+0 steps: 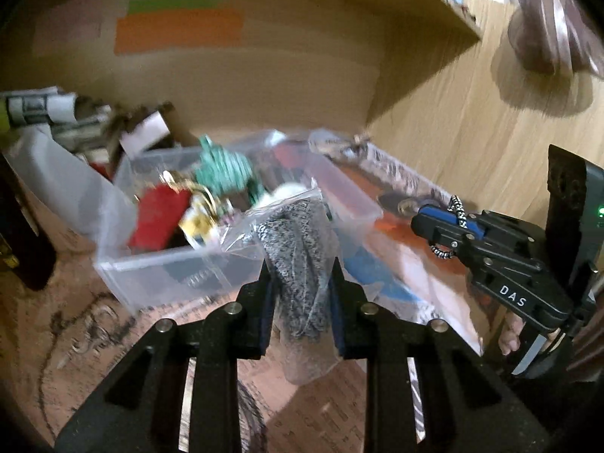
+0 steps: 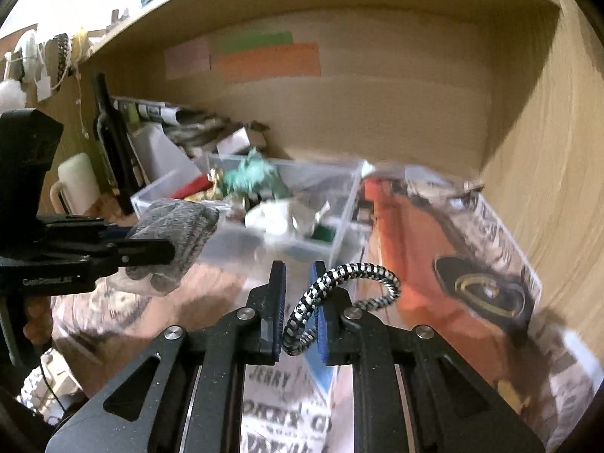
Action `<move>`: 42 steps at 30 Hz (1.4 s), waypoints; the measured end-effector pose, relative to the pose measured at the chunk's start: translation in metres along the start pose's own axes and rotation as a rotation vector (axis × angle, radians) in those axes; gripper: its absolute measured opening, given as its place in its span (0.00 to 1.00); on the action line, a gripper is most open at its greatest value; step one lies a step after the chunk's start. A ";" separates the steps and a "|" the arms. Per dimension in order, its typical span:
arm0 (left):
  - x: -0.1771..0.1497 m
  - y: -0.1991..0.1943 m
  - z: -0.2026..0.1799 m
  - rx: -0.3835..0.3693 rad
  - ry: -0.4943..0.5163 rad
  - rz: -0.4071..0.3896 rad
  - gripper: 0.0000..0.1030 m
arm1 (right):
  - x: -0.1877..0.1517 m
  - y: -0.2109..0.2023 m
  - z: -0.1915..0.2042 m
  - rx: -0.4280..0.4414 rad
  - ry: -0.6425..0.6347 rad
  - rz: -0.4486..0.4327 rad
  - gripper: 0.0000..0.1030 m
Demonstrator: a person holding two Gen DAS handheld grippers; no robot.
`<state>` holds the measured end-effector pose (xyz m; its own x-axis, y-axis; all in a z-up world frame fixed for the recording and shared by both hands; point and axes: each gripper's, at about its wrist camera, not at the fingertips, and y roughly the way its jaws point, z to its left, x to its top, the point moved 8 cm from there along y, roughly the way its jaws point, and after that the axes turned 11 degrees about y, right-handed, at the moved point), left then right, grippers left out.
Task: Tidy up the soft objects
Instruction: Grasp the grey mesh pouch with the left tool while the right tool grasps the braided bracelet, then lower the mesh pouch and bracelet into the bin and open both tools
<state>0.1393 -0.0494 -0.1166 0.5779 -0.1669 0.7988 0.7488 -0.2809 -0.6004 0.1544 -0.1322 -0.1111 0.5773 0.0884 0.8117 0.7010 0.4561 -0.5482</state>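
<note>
The left tongs (image 1: 300, 302) pinch a bagged grey knit (image 1: 298, 256), lengthwise toward the clear bin (image 1: 151, 264) just ahead, nearer than the right tongs (image 2: 298, 302) pinching a striped cord (image 2: 355, 275).

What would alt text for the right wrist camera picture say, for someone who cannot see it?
The right claw grips a black-and-white braided cord that loops out to its right. Ahead, a clear plastic bin of mixed items stands inside a wooden shelf. At left, the left claw holds a bagged grey knitted item.
</note>
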 end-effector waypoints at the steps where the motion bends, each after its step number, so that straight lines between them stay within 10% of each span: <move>1: 0.005 -0.001 0.003 0.012 -0.002 -0.011 0.24 | 0.005 0.001 0.002 0.002 -0.005 -0.009 0.12; 14: 0.040 0.018 0.060 0.114 -0.043 -0.023 0.25 | 0.059 0.055 0.034 0.105 -0.058 0.004 0.12; 28: 0.029 0.077 0.069 0.087 -0.035 0.085 0.25 | 0.031 0.103 0.004 0.120 0.042 0.193 0.12; 34: 0.023 0.083 0.065 0.109 -0.012 0.114 0.35 | 0.023 0.098 -0.008 0.105 0.030 0.209 0.40; 42: 0.020 0.070 0.064 0.108 -0.019 0.101 0.49 | 0.022 0.085 -0.008 0.103 0.003 0.194 0.52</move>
<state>0.2236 -0.0121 -0.1453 0.6574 -0.1712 0.7338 0.7163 -0.1603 -0.6791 0.2300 -0.0981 -0.1419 0.6989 0.1808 0.6920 0.5298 0.5192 -0.6707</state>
